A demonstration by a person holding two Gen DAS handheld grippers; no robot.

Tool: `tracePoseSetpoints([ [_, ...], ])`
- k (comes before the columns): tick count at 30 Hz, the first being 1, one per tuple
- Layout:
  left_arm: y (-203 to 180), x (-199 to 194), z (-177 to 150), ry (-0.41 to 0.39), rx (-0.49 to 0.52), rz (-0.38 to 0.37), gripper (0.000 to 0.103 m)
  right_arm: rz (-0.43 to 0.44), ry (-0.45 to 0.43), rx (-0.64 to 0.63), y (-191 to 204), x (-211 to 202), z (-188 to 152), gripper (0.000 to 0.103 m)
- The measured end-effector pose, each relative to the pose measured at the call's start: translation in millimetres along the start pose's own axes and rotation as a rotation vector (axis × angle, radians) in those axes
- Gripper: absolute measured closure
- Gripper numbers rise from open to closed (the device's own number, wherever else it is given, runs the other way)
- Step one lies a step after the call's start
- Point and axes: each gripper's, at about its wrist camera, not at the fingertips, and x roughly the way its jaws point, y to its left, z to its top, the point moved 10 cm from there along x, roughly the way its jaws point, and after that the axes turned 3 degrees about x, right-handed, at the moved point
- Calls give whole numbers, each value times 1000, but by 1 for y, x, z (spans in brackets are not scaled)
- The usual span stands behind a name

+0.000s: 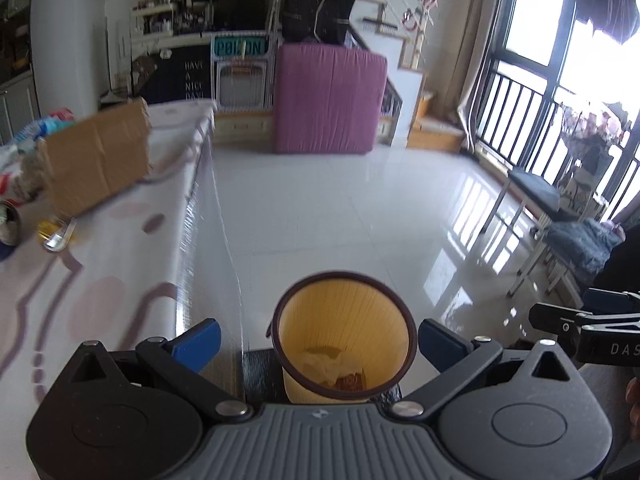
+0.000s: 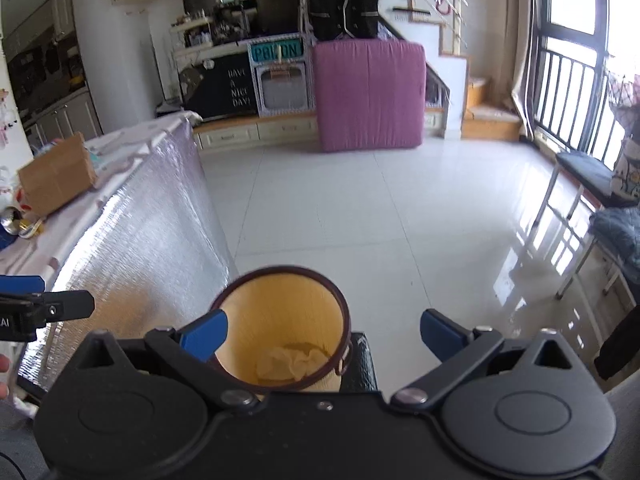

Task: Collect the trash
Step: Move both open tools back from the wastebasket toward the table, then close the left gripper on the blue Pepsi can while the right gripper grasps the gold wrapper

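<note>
both the left gripper (image 1: 320, 346) and right gripper (image 2: 324, 334) hover empty with jaws wide above the yellow bin (image 1: 344, 336), beside the table (image 1: 120, 260), crumpled tissue (image 1: 324, 364) inside it.

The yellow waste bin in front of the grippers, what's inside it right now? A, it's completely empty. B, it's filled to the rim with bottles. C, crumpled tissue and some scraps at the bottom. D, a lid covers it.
C: the yellow waste bin stands open, and crumpled tissue lies at its bottom, with a brownish scrap beside it in the left wrist view.
</note>
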Motion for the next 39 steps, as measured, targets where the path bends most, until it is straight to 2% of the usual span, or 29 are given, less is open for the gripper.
tracePoseSetpoints([
  [9, 38, -61, 19, -133, -24, 49, 0, 88, -114, -75, 68, -25, 34, 0],
  [13, 70, -81, 26, -181, -50, 93, 0, 126, -153, -115, 106, -23, 43, 0],
  [18, 127, -99, 20, -207, -114, 179, 0, 205, -140, -159, 164, -10, 44, 0],
  [26, 227, -113, 4, -206, -237, 312, 0, 298, -144, -248, 246, 7, 42, 0],
  [31, 269, -116, -2, -201, -276, 357, 0, 335, -114, -262, 289, 24, 41, 0],
  [39, 338, -95, 1, -205, -330, 372, 0, 370, -51, -242, 347, 60, 40, 0],
])
